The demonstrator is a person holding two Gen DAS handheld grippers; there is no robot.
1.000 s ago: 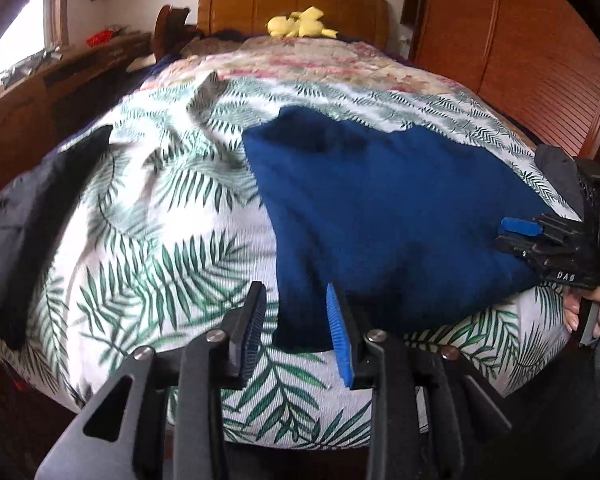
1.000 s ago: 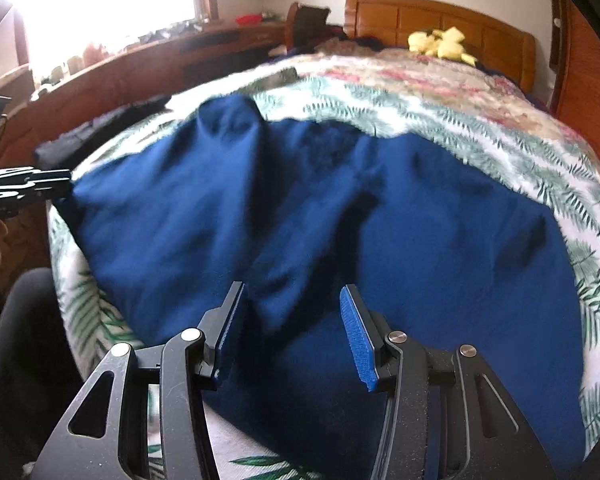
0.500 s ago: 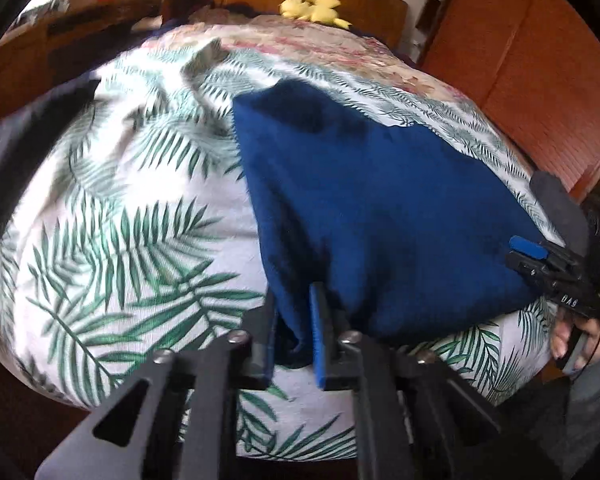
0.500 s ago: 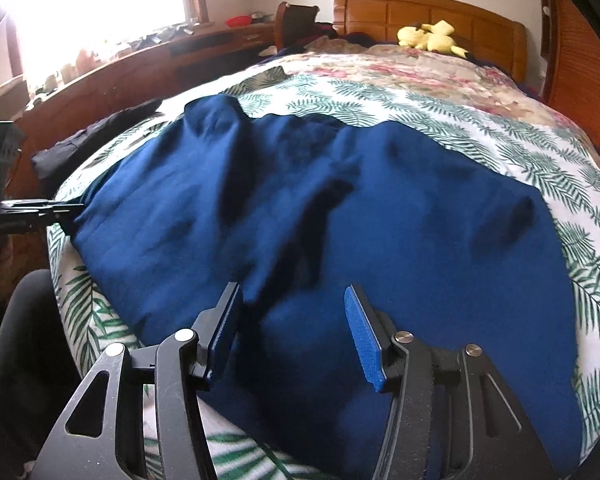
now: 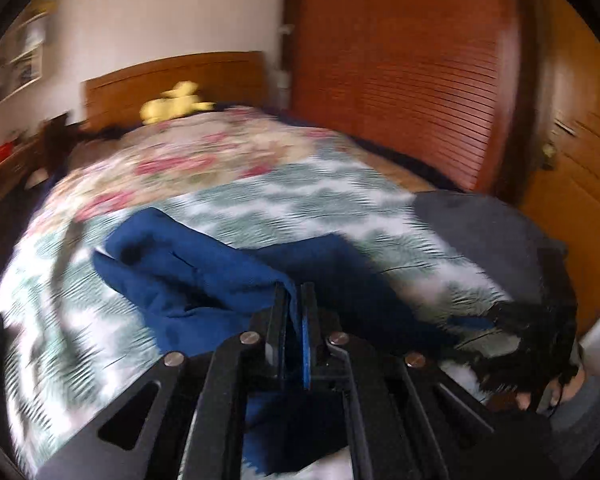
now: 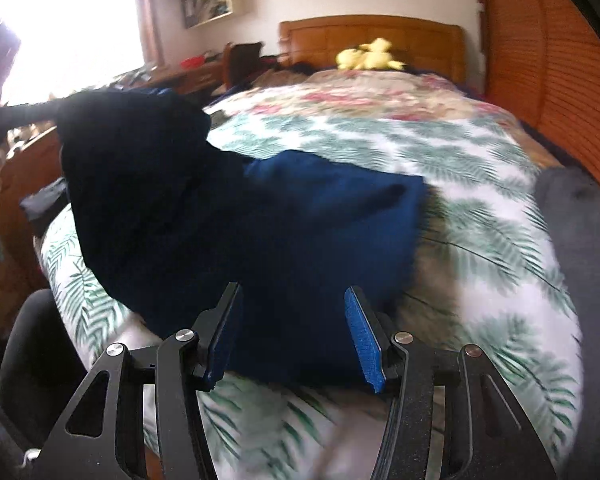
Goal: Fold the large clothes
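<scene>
The left gripper (image 5: 293, 294) is pinching a fold of the blue garment (image 5: 204, 276) between its closed fingers, the cloth lifting off the bed (image 5: 300, 196) in a bunched ridge. The right gripper (image 6: 292, 320) is hovering with fingers roughly half apart — holding nothing — just over the garment's near edge, while the rest is lying on the leaf-print cover beside a grey garment (image 6: 580, 240).

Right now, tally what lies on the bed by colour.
Blue: 1, the blue garment
Grey: 1, the grey cloth at the bed's right edge
Black: 1, the black cloth at the left edge
Yellow: 1, the yellow plush toy by the headboard
Total: 4
</scene>
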